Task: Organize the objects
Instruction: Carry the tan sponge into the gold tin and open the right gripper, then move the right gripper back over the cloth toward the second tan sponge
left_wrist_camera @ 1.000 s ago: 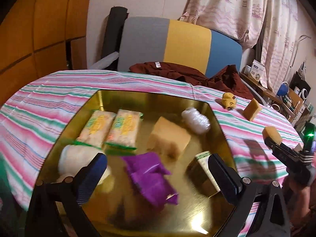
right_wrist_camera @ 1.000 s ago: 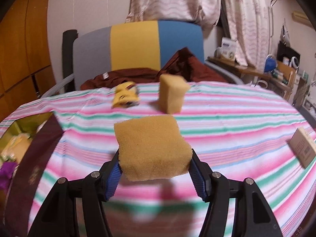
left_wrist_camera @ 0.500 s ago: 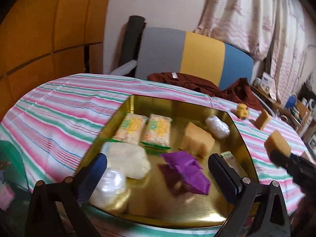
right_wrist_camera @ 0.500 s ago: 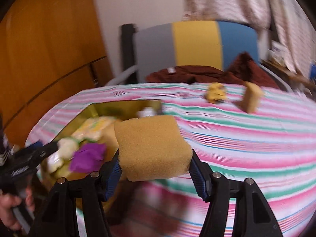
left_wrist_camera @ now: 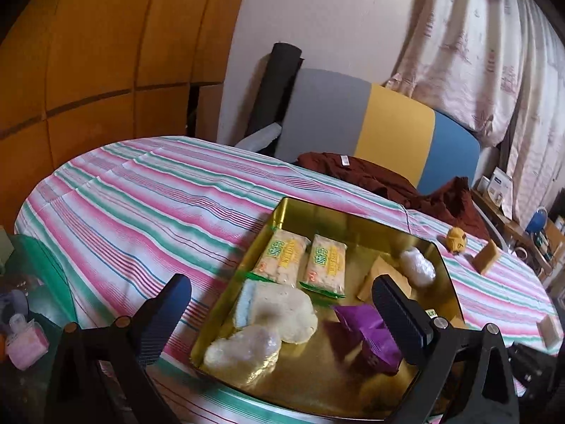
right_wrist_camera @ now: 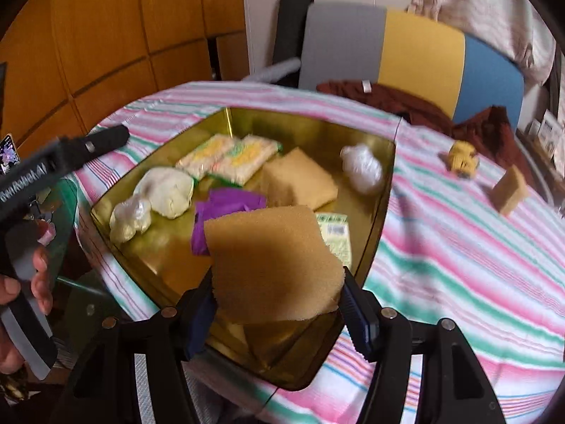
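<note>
Right gripper point(right_wrist_camera: 279, 314): clenched on a tan sponge point(right_wrist_camera: 272, 265), held in the lower centre of the right wrist view, above the near corner of the gold tray point(right_wrist_camera: 385, 190).
Left gripper point(left_wrist_camera: 282, 312): jaws spread wide with nothing between them, low in the left wrist view, over the tray's near-left edge; the person's hand point(right_wrist_camera: 21, 282) grips its handle at the left edge of the right wrist view.
Tray contents: two wafer packs point(left_wrist_camera: 302, 259) side by side toward the far left, a second sponge point(right_wrist_camera: 298, 178) mid-tray, a purple wrapper point(left_wrist_camera: 367, 335), a white plastic bundle point(right_wrist_camera: 362, 168) at the far right corner, a pale lump point(left_wrist_camera: 279, 309).
Striped tablecloth point(left_wrist_camera: 141, 198): a small yellow toy point(right_wrist_camera: 462, 155) and a third sponge point(right_wrist_camera: 510, 190) lie at the right, outside the tray.
</note>
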`<state>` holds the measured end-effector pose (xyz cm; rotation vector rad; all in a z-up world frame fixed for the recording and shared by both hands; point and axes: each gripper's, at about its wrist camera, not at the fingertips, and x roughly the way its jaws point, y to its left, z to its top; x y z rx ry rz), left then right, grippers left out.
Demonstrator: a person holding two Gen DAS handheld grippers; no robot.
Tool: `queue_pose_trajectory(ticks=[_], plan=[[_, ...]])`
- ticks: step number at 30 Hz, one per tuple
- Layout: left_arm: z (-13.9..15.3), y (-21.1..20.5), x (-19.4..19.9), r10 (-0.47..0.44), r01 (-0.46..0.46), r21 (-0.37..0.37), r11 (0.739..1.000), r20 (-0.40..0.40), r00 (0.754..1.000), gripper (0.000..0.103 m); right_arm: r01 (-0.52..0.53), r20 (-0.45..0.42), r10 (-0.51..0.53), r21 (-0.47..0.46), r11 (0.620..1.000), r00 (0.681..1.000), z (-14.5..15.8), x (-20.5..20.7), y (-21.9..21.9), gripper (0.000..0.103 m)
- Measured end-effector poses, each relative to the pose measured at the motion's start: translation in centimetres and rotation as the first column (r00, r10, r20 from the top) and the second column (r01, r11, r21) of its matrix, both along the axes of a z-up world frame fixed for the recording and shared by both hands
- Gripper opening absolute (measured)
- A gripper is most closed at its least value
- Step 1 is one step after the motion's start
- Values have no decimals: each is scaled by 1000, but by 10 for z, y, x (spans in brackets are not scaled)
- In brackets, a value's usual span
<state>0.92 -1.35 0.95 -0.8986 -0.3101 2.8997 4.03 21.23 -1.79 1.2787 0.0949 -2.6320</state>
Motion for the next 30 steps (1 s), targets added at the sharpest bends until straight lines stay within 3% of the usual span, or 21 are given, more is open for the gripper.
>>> queue_pose_trajectory(ticks=[6, 14, 17, 30], plan=[[-2, -5, -2, 14, -15, 43, 999, 29, 999, 103, -38, 56, 38, -6, 999, 998, -8, -3, -10, 69], [-5, 4, 0, -14, 12, 35, 999, 38, 999, 103, -7, 10, 7, -13, 1000, 1000, 1, 3, -5, 73], [-8, 8, 1, -24, 23, 30, 999, 45, 999, 103, -6, -22, 4, -73, 997, 1000, 10, 8, 4, 73], [-12, 35, 9, -134, 133, 18, 991, 46, 990, 103, 199, -50, -209, -149, 969, 977, 19, 4, 62, 73]])
